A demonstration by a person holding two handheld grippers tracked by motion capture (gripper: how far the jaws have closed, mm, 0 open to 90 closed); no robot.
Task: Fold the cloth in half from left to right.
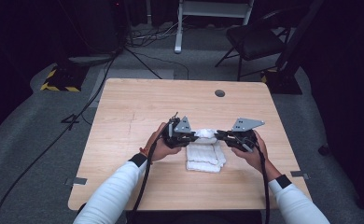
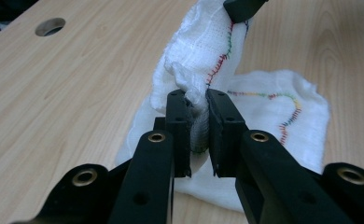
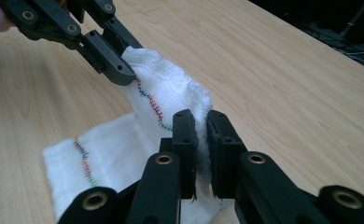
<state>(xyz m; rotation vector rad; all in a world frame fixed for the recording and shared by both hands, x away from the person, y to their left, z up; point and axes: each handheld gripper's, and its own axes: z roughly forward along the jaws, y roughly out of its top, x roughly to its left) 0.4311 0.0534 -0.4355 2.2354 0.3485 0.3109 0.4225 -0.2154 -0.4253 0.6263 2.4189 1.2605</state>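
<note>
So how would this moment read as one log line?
left gripper: shut on white cloth | right gripper: shut on white cloth | far edge lifted off table

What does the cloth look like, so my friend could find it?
Look at the wooden table, near its middle, between the two black grippers. The cloth is white and folded, with rainbow stitching along its edge. Both grippers pinch its far edge and lift it.

Left claw (image 2: 199, 112): black jaws clamped on a bunched fold of the white gauze cloth with multicoloured stitching (image 2: 264, 107). The cloth's lower part lies flat on the light wooden counter (image 2: 77, 93). Above the fold, the right claw (image 2: 241, 8) grips the cloth's raised edge. Round hole (image 2: 50, 26) in the counter, well left of the cloth.
</note>
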